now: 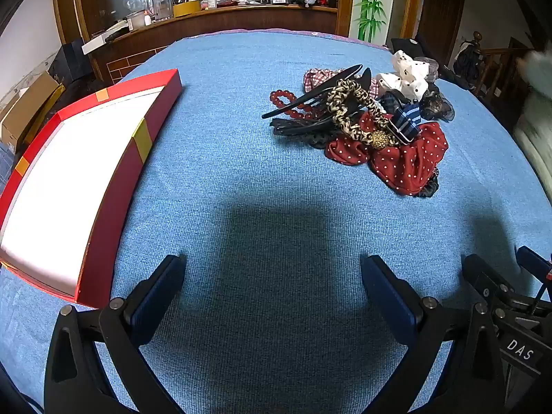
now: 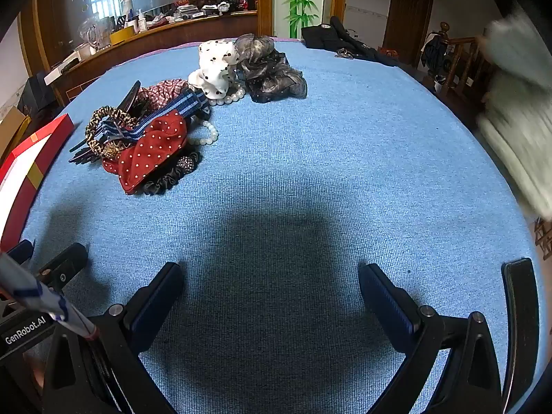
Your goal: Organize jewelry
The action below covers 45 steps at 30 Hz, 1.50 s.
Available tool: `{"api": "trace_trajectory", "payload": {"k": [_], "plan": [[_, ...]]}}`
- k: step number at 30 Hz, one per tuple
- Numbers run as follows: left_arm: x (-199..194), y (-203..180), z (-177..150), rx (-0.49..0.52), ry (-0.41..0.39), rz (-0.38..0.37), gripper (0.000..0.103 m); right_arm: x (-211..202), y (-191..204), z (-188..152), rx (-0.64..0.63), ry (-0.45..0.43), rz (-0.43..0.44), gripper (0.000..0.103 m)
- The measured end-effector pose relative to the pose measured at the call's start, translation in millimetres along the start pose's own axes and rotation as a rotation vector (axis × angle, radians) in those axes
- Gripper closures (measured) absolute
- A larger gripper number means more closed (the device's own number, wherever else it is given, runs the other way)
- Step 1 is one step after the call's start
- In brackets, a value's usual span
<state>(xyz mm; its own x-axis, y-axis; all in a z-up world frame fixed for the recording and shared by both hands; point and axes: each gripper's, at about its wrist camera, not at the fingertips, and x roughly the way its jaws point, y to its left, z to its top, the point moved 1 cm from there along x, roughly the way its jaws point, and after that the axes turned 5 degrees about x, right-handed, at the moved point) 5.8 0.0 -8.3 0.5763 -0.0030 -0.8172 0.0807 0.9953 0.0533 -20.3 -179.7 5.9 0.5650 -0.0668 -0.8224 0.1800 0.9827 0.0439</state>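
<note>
My left gripper (image 1: 272, 276) and right gripper (image 2: 270, 279) both hover over the blue cloth (image 1: 241, 179), fingers wide apart, holding nothing. The pile (image 1: 365, 124) of hair things lies ahead, well apart from both. Only the left view shows the whole red box (image 1: 103, 207) and red beads (image 1: 286, 100). Only the right view shows pearl bracelets (image 2: 207, 134).

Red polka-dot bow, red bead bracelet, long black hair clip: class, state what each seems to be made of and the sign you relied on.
Red polka-dot bow: soft woven fabric, matte; it folds and puckers.
Red bead bracelet: glossy round beads with highlights, likely plastic or glass; cannot tell which.
Long black hair clip: smooth, rigid, slightly shiny, probably moulded plastic.
</note>
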Motion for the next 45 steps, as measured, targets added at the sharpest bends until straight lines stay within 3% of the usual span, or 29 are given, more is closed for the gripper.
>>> {"api": "trace_trajectory", "payload": {"k": [13, 19, 21, 23, 24, 26, 30, 31, 35, 39, 45], "plan": [[-1, 1, -4, -0.006, 0.004, 0.004, 0.0, 0, 0, 1, 0.007, -0.001, 0.001, 0.0], [-7, 3, -9, 0.021, 0.031, -0.02, 0.0, 6, -2, 10, -0.02, 0.028, 0.048, 0.0], [-17, 7, -14, 0.007, 0.002, -0.036, 0.0, 3, -3, 7, -0.016, 0.027, 0.08, 0.0], [-33, 10, -20, 0.009, -0.061, -0.004, 0.0, -4, -5, 3, 0.009, 0.026, 0.135, 0.0], [-45, 9, -24, 0.025, -0.099, 0.015, 0.0, -14, -10, 0, 0.057, 0.011, 0.186, 0.0], [-58, 9, -28, 0.037, -0.132, 0.03, 0.0, -30, -14, -2, 0.096, -0.025, 0.2, 0.0], [-97, 16, -37, 0.025, -0.238, 0.038, 0.0, -92, -16, -7, 0.105, -0.201, 0.159, 0.0], [-107, 18, -37, 0.021, -0.268, 0.035, 0.0, -118, -16, -12, 0.105, -0.287, 0.158, 0.0], [-137, 20, -46, 0.029, -0.35, 0.032, 0.0, -163, -9, -27, 0.078, -0.455, 0.188, 0.0], [-148, 17, -52, 0.048, -0.383, 0.039, 0.0, -162, -9, -39, 0.12, -0.453, 0.241, 0.0], [-144, 15, -59, 0.066, -0.354, 0.029, 0.0, -156, -22, -55, 0.227, -0.453, 0.309, 0.0]]}}
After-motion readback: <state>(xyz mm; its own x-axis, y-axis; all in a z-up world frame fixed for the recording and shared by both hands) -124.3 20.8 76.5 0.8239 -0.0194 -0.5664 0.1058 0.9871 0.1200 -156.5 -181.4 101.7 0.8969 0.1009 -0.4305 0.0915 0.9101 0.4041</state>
